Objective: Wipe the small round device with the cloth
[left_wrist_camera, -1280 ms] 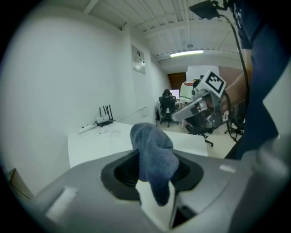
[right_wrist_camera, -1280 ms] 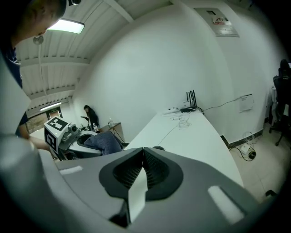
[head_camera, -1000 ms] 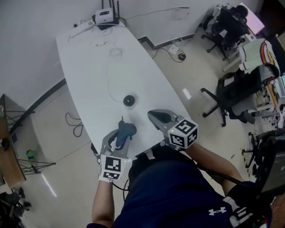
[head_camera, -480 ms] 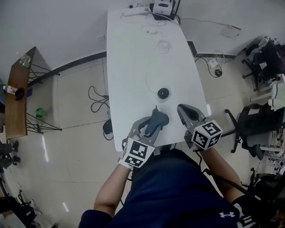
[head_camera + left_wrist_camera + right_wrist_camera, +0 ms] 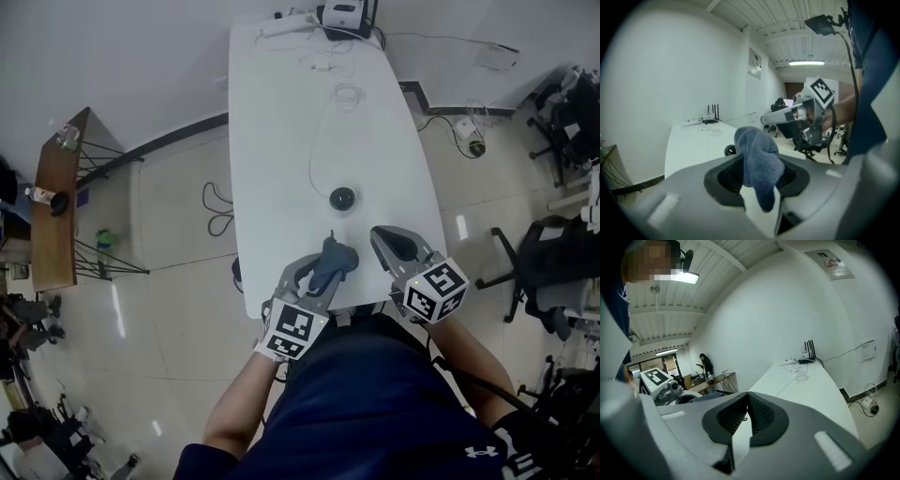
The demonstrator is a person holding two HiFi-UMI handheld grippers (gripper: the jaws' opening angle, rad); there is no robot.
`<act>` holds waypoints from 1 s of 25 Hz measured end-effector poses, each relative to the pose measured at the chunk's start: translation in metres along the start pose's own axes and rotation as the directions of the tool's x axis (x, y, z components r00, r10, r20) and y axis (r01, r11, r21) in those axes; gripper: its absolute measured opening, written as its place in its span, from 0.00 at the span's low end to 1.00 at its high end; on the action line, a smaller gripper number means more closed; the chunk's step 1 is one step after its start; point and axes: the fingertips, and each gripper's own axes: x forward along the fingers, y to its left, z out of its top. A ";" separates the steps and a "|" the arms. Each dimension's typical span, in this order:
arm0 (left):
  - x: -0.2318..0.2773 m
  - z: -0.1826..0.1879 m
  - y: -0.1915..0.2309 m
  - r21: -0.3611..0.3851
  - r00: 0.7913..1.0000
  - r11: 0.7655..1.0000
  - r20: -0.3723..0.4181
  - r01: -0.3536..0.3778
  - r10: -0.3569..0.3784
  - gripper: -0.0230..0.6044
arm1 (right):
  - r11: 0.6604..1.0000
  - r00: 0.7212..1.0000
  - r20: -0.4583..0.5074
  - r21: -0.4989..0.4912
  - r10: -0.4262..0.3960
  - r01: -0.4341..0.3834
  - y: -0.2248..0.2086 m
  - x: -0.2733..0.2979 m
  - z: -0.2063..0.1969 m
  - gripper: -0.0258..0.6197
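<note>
A small round black device [image 5: 342, 198] sits near the middle of the white table [image 5: 281, 141], with a thin cable running from it toward the far end. Its edge also peeks out past the cloth as the round device [image 5: 730, 150]. My left gripper [image 5: 330, 259] is shut on a blue-grey cloth [image 5: 333, 263], which bunches up between the jaws as the cloth [image 5: 757, 161]. It hovers over the table's near end, short of the device. My right gripper [image 5: 382, 240] is beside it on the right, shut with nothing between its pads [image 5: 749, 414].
A router [image 5: 341, 16], a power strip [image 5: 287, 25] and loose cables [image 5: 345, 94] lie at the table's far end. A wooden side table [image 5: 54, 206] stands at the left, office chairs [image 5: 553, 272] at the right. The table's near edge is right under my grippers.
The head view has swung, so the table now runs straight away from me. Both grippers stay at the near end, the cloth still held in the left one.
</note>
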 end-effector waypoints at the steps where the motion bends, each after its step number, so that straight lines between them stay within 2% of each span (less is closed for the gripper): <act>1: 0.002 0.000 -0.002 0.000 1.000 1.000 -0.005 0.000 0.000 0.27 | 1.000 1.000 0.001 0.003 0.003 -0.003 -0.001 -0.001 -0.001 0.06; 16: 0.021 -0.001 -0.016 0.018 0.999 0.999 -0.035 0.031 -0.030 0.27 | 1.000 1.000 -0.018 0.022 -0.010 0.011 -0.021 -0.015 -0.012 0.06; 21: 0.031 -0.010 -0.019 0.021 0.996 0.999 -0.078 0.043 -0.041 0.27 | 0.999 1.000 -0.022 0.042 -0.017 0.018 -0.027 -0.018 -0.015 0.06; 25: 0.037 -0.008 -0.021 0.027 0.996 0.999 -0.073 0.044 -0.042 0.27 | 0.999 1.000 -0.024 0.044 -0.020 0.021 -0.029 -0.019 -0.016 0.06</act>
